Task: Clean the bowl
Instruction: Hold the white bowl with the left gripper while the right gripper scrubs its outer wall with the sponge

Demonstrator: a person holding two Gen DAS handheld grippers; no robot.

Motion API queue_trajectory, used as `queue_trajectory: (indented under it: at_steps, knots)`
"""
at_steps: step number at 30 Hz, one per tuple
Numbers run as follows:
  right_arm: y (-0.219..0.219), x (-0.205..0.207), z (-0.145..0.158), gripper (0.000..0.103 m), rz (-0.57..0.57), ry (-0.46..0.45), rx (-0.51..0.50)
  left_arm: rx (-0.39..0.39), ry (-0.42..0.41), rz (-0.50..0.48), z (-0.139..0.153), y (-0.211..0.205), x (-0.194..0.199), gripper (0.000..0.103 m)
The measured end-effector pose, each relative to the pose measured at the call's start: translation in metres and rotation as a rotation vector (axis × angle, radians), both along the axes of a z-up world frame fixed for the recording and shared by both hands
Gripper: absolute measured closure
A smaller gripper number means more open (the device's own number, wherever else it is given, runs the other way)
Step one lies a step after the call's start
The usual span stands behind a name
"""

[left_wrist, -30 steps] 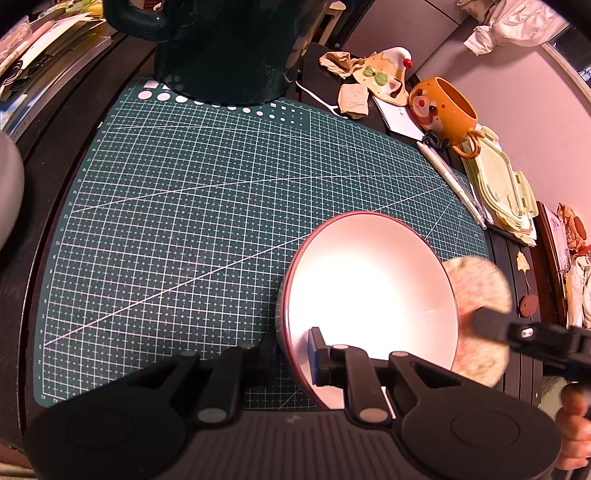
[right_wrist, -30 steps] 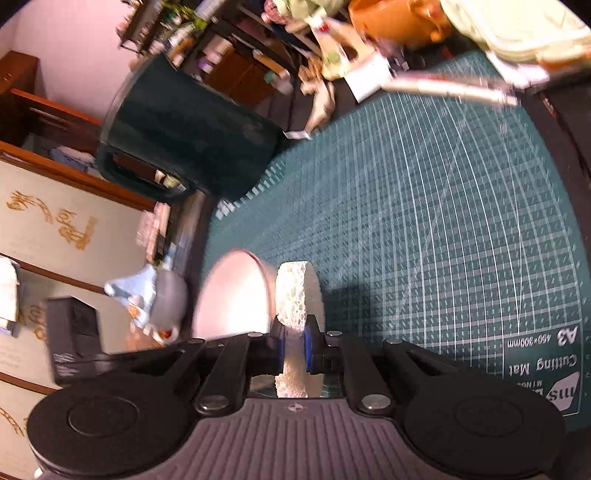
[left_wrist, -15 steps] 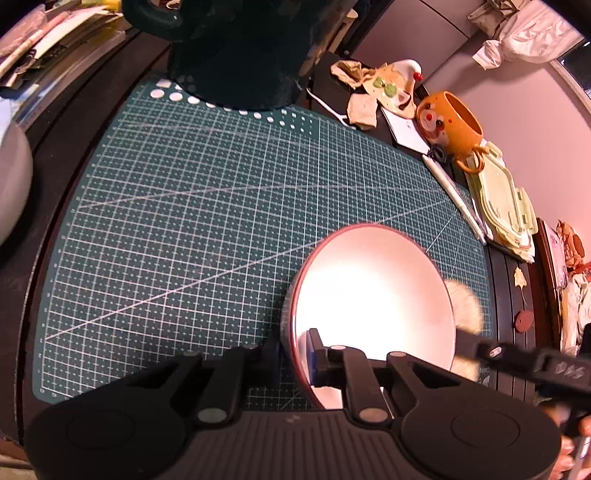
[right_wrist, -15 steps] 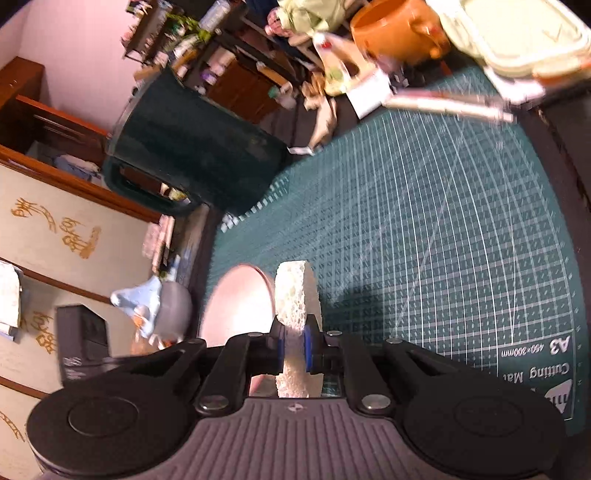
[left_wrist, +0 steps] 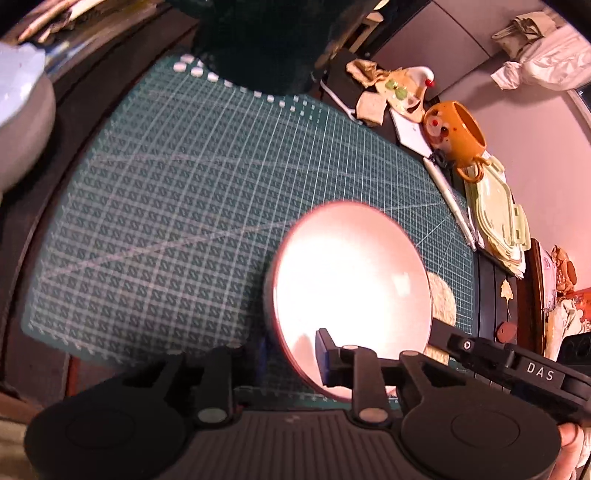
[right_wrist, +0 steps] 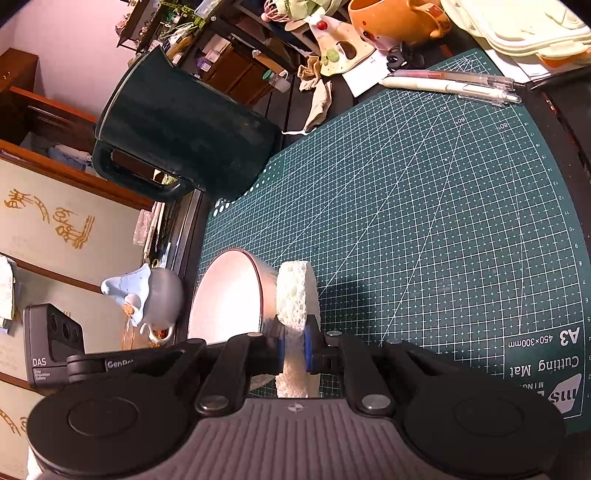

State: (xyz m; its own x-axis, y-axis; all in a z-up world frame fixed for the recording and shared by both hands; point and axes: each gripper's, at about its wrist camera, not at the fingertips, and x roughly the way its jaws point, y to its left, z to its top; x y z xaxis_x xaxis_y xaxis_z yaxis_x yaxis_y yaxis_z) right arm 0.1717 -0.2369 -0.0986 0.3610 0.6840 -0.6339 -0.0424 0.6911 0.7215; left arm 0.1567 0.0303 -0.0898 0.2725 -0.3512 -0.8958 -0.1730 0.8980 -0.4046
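A dark wooden table (right_wrist: 565,122) carries a green cutting mat (right_wrist: 424,221) with a white grid. Behind it rises a plain pinkish wall (left_wrist: 535,140); a dark panel (left_wrist: 424,33) meets it at a corner. To one side stands a wooden cabinet (right_wrist: 22,96) over pale panels (right_wrist: 55,221) framed in brown wood and marked with gold characters. Further back, cluttered shelves (right_wrist: 162,18) stand against another pinkish wall (right_wrist: 74,33). The light is warm and reddish, glaring bright in places
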Motion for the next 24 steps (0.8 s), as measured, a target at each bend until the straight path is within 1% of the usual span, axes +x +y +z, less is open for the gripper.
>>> queue_trajectory:
  at_steps: [2, 5, 6, 7, 10, 13, 15, 17, 21, 24]
  knots:
    - [0.000, 0.000, 0.001, 0.094, 0.001, -0.001, -0.002, 0.008, 0.002, -0.005, -0.003, -0.004, -0.002, 0.079]
    - [0.001, 0.001, 0.002, 0.094, 0.005, -0.006, -0.009, 0.035, -0.017, -0.008, -0.004, -0.003, -0.001, 0.084]
    - [0.001, 0.000, 0.003, 0.094, 0.006, -0.008, -0.012, 0.036, -0.018, -0.005, -0.005, 0.000, 0.001, 0.088]
    - [0.001, 0.000, 0.003, 0.094, 0.007, -0.010, -0.016, 0.032, -0.015, 0.003, -0.006, 0.005, 0.004, 0.091]
    - [0.001, -0.001, 0.006, 0.094, 0.009, -0.015, -0.012, 0.011, -0.012, 0.017, -0.007, 0.014, 0.011, 0.094]
    - [0.000, -0.002, 0.009, 0.094, 0.012, -0.026, -0.008, 0.009, -0.025, 0.030, -0.006, 0.020, 0.019, 0.093]
    - [-0.001, -0.002, 0.012, 0.094, 0.011, -0.035, -0.004, 0.027, -0.039, 0.018, -0.005, 0.019, 0.023, 0.093]
    - [-0.002, -0.003, 0.015, 0.094, 0.009, -0.046, 0.000, 0.041, -0.046, 0.006, -0.004, 0.016, 0.023, 0.093]
    - [-0.010, -0.006, 0.029, 0.094, -0.006, -0.086, 0.023, 0.045, -0.047, 0.002, -0.004, 0.014, 0.023, 0.093]
    - [-0.012, -0.007, 0.034, 0.093, -0.009, -0.099, 0.031, 0.051, -0.049, -0.001, -0.003, 0.014, 0.023, 0.093]
